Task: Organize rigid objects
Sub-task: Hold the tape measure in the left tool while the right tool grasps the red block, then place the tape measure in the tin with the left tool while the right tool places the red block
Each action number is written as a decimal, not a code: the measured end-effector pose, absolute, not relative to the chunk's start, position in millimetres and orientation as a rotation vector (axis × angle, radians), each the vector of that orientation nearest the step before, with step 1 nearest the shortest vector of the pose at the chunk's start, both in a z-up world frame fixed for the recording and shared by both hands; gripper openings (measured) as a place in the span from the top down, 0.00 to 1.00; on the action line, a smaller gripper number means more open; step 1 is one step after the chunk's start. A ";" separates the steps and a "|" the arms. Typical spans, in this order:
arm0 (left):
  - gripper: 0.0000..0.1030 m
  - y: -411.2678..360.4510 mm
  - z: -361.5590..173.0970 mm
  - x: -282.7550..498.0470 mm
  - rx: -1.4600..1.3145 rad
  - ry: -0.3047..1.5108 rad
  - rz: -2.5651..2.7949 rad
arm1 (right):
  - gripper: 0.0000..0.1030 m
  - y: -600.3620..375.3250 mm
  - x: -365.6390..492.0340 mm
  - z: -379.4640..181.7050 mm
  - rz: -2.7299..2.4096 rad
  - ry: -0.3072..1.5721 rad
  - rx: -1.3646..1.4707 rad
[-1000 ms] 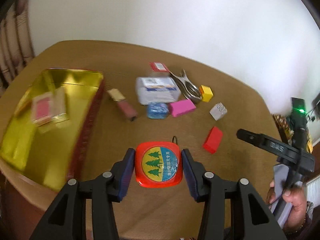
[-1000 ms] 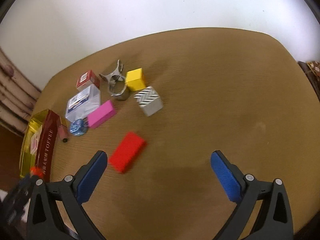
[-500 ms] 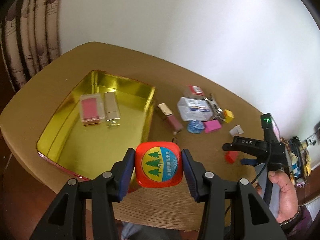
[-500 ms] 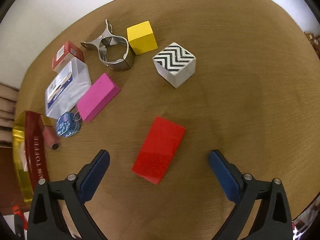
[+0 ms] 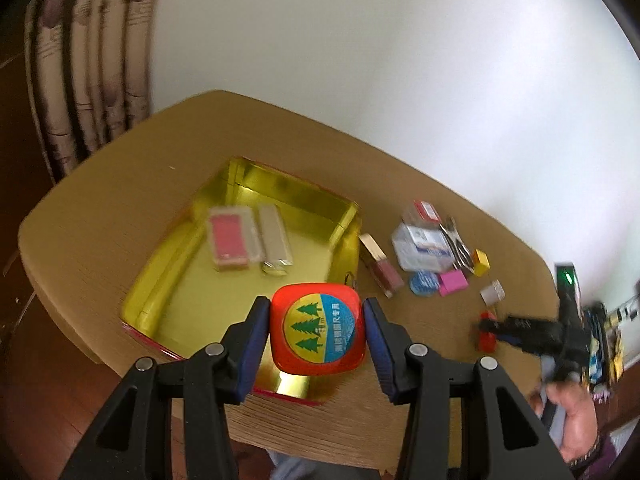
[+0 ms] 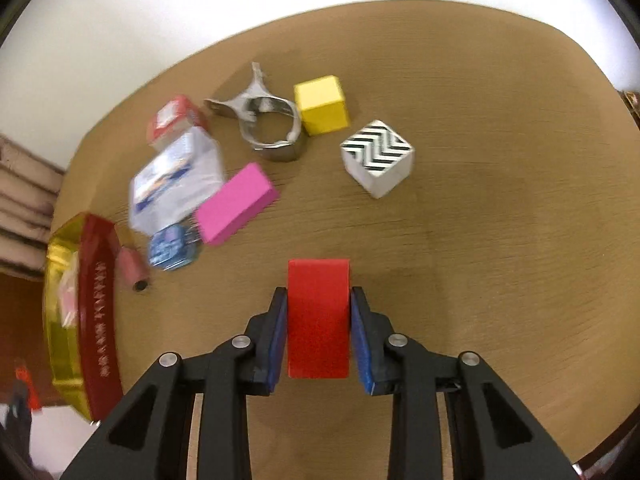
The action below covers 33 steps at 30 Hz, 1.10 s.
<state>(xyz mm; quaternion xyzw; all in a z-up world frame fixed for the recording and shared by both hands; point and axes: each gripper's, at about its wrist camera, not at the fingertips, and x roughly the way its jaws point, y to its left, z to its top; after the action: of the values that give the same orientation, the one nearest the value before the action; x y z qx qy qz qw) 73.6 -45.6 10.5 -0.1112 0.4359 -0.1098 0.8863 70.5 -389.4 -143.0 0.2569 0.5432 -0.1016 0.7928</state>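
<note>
My left gripper (image 5: 316,330) is shut on a red rounded tape measure (image 5: 318,312) with a tree label, held above the near edge of the gold tin (image 5: 192,284). A pink case (image 5: 230,238) and a silver bar (image 5: 274,238) lie inside the tin. In the right wrist view my right gripper (image 6: 319,332) is shut on a red block (image 6: 318,304) that rests on the brown table (image 6: 480,240); both blue pads press its long sides. The left wrist view shows that gripper (image 5: 492,326) at far right, in a person's hand (image 5: 572,412).
Loose on the table beyond the red block are a pink block (image 6: 236,204), zigzag cube (image 6: 378,156), yellow cube (image 6: 322,104), metal clip (image 6: 268,128), clear plastic box (image 6: 176,180), small red box (image 6: 174,120), blue round item (image 6: 174,250) and lipstick tube (image 6: 132,270). The tin's red wall (image 6: 98,312) stands at left.
My right gripper came down around the red block and shut on it. My left gripper carried the tape measure leftward from over the bare table to over the tin.
</note>
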 end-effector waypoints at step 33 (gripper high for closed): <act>0.53 4.3 -63.4 152.4 -0.133 1.038 -0.080 | 0.73 -174.7 157.9 -43.0 0.314 1.043 0.307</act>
<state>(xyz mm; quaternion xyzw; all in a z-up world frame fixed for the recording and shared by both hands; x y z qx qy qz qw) 152.4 4.3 -63.4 -0.0636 0.4954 -0.0382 0.8655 157.9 -174.7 -43.0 0.1455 0.4941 0.1485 0.8442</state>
